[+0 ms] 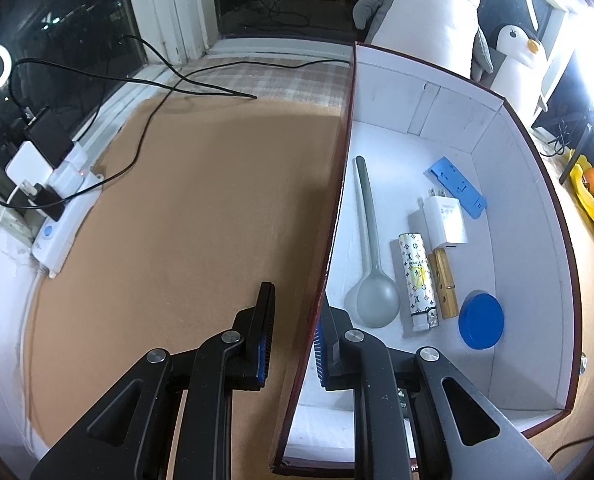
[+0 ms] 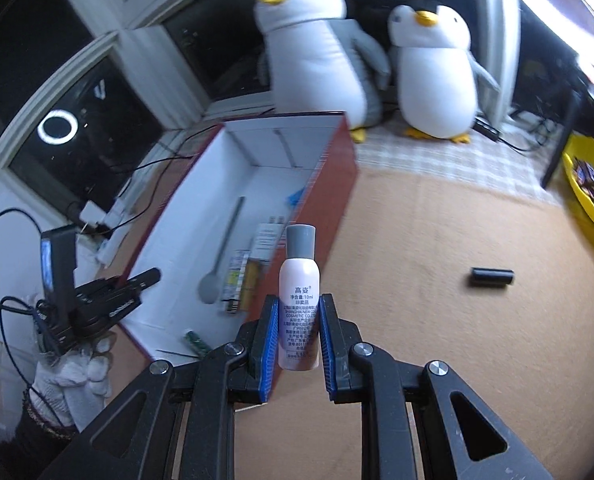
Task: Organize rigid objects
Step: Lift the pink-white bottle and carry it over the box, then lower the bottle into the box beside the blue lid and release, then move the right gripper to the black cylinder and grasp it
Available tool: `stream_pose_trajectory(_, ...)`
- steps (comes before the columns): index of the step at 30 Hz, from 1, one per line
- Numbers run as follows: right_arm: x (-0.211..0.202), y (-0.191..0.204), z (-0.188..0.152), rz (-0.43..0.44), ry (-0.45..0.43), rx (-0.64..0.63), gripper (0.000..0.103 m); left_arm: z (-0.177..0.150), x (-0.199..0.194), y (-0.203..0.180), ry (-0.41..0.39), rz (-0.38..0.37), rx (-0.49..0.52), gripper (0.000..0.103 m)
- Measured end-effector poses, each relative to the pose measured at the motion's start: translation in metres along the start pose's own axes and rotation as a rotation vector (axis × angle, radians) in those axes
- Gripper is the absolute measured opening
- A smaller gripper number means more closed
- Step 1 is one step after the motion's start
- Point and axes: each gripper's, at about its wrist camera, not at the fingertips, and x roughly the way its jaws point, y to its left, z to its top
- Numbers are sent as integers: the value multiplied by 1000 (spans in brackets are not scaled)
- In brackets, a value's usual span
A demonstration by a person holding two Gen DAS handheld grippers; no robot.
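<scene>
A red box with a white inside [image 1: 517,280] [image 2: 337,168] stands on the brown mat. It holds a grey spoon [image 1: 371,264], a patterned tube [image 1: 417,280], a white charger [image 1: 445,220], a wooden clothespin [image 1: 447,284], a blue flat piece [image 1: 457,186] and a blue round lid [image 1: 481,320]. My left gripper [image 1: 297,332] straddles the box's left wall, jaws apart, wall between them. My right gripper [image 2: 297,340] is shut on a small white spray bottle with a grey cap [image 2: 299,280], held upright beside the box's right wall.
A black cylinder [image 2: 491,277] lies on the mat right of the box. A white power strip with plugs and cables [image 1: 63,196] sits at the left window sill. Two penguin plush toys [image 2: 437,72] stand behind the box. A yellow bowl of fruit [image 2: 589,188] is at the right.
</scene>
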Motion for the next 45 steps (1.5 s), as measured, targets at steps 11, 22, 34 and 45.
stream_pose_trajectory(11,39,57,-3,48,76,-113,18,-2,-1,-3,-11,-9,12,7)
stream_pose_trajectory(22,72,74,-6,52,141,-132,18,-3,-1,-3,-17,-10,12,7)
stream_pose_trajectory(34,54,71,-7,119,90,-135,37,-3,-2,-3,-18,-5,10,7)
stream_pose_trajectory(45,3,7,-5,73,-15,-49,40,-10,1,0,11,8,-10,9)
